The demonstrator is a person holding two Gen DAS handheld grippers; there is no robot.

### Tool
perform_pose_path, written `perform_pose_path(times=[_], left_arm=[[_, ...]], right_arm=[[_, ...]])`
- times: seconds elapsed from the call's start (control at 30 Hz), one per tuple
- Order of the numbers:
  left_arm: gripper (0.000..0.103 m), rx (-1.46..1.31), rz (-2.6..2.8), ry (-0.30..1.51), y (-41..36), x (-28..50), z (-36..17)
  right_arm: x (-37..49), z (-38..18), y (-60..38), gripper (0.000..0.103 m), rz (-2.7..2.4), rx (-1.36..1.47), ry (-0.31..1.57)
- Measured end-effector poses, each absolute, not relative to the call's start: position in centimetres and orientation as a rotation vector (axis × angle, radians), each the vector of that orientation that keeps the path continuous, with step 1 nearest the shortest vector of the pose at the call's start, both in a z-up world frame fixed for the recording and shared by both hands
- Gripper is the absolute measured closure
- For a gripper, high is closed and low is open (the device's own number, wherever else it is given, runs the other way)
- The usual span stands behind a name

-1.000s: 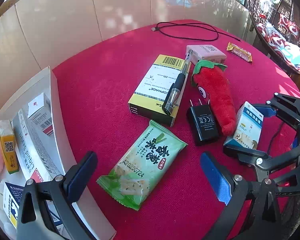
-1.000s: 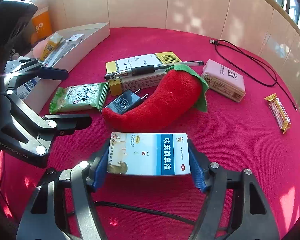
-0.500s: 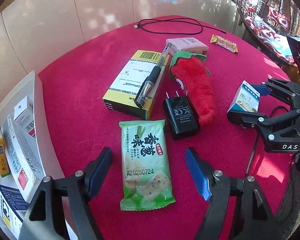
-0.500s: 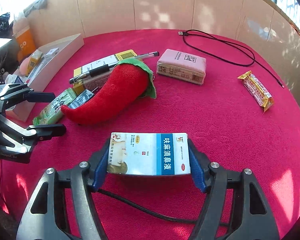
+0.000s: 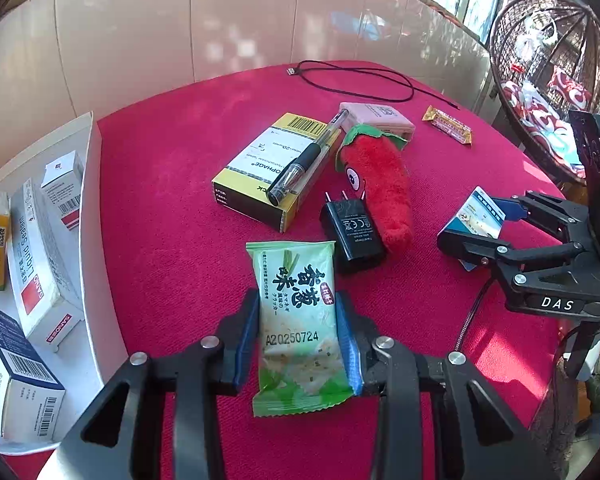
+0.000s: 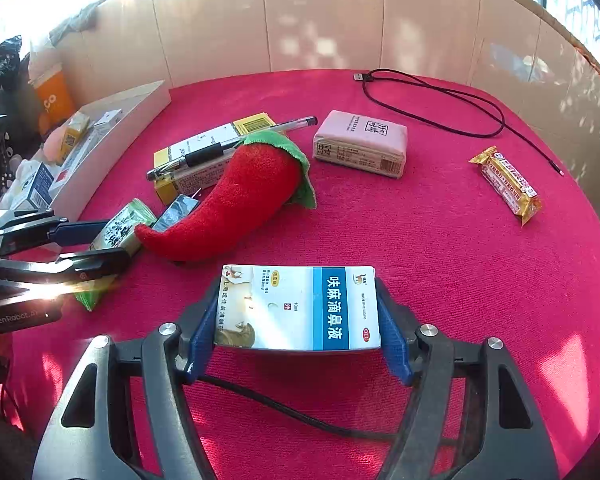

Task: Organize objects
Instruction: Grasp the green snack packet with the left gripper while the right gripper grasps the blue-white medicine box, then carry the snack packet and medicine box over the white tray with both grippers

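Note:
My left gripper (image 5: 298,334) is shut on a green cracker packet (image 5: 296,320) lying on the red tablecloth; it also shows in the right wrist view (image 6: 116,236) between the left gripper's fingers (image 6: 80,232). My right gripper (image 6: 300,320) is shut on a white-and-blue medicine box (image 6: 300,308), held above the cloth; the box shows in the left wrist view (image 5: 476,216) at the right. A red plush chili (image 5: 380,188), a black charger plug (image 5: 352,232), a yellow box (image 5: 268,172) with a pen (image 5: 304,164) on it, and a pink box (image 6: 360,142) lie in the middle.
A white tray (image 5: 92,216) with several medicine boxes stands at the left edge. A gold snack bar (image 6: 508,184) and a black USB cable (image 6: 432,100) lie at the far right. Beige wall panels ring the table. A wicker chair (image 5: 548,72) stands beyond.
My left gripper has moved forward over the green packet and closed on it. My right gripper keeps its hold on the medicine box and has shifted slightly.

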State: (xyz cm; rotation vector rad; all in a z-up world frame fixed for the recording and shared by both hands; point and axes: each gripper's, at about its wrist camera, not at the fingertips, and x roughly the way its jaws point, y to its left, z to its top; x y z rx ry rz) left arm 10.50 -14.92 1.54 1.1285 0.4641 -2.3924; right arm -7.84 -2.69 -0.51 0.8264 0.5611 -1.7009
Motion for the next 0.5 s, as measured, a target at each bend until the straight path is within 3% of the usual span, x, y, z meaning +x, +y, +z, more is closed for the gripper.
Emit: perform_pose_path(times=[0.5], left_arm=[[0.066,0.829,-2.434,0.325,-12.3,13.2,7.0]], right_arm=[[-6.6,4.3,-1.1,0.034,-1.751,0.716,0.443]])
